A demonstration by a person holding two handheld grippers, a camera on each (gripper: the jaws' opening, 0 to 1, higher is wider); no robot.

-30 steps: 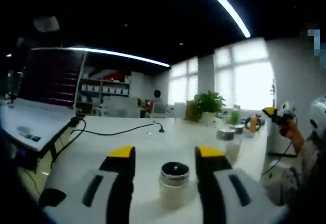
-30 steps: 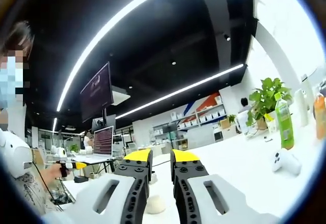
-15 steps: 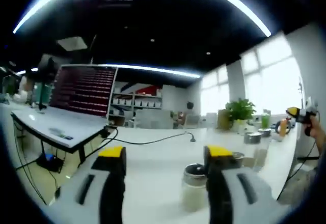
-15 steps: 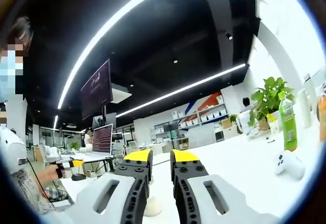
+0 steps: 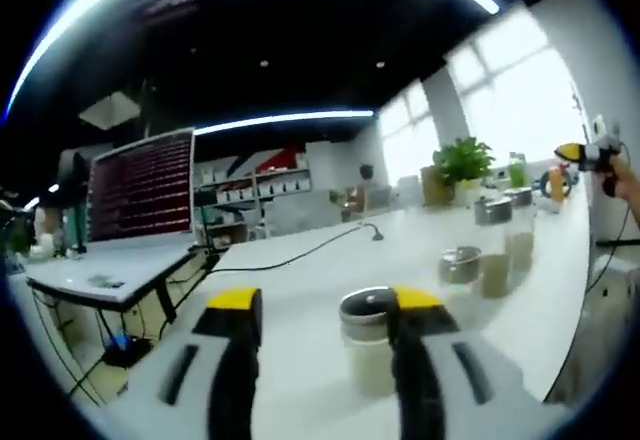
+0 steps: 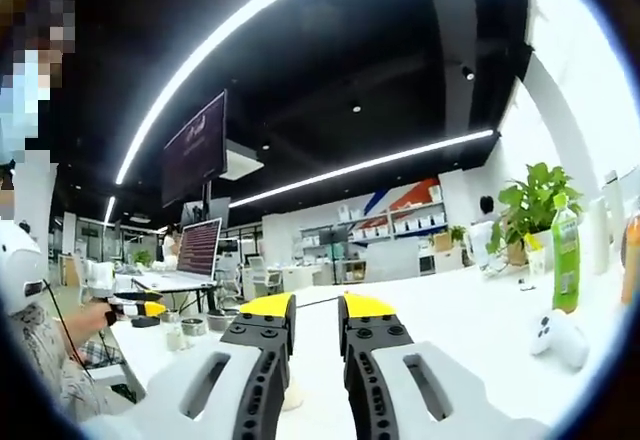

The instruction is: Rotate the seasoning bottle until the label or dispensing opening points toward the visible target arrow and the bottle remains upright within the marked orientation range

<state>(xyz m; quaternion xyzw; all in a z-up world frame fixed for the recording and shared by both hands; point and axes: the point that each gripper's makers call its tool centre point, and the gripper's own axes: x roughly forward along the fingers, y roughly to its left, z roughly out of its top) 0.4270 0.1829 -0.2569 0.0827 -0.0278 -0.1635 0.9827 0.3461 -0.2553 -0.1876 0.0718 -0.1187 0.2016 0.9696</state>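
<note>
Left tool (image 5: 322, 310) spread wide around the upright metal-capped glass seasoning bottle (image 5: 368, 345) on the white worktop (image 5: 300, 280) — right tool (image 6: 316, 310) nearly clenched, gripping nothing.

No text, brand, number or sign can be read in either view. The big screen (image 5: 141, 188) up and left of the left tool (image 5: 322, 310) carries rows of reddish marks, too blurred to read. The green bottle (image 6: 565, 260) far right of the right tool (image 6: 316, 312) has a label, also illegible.
</note>
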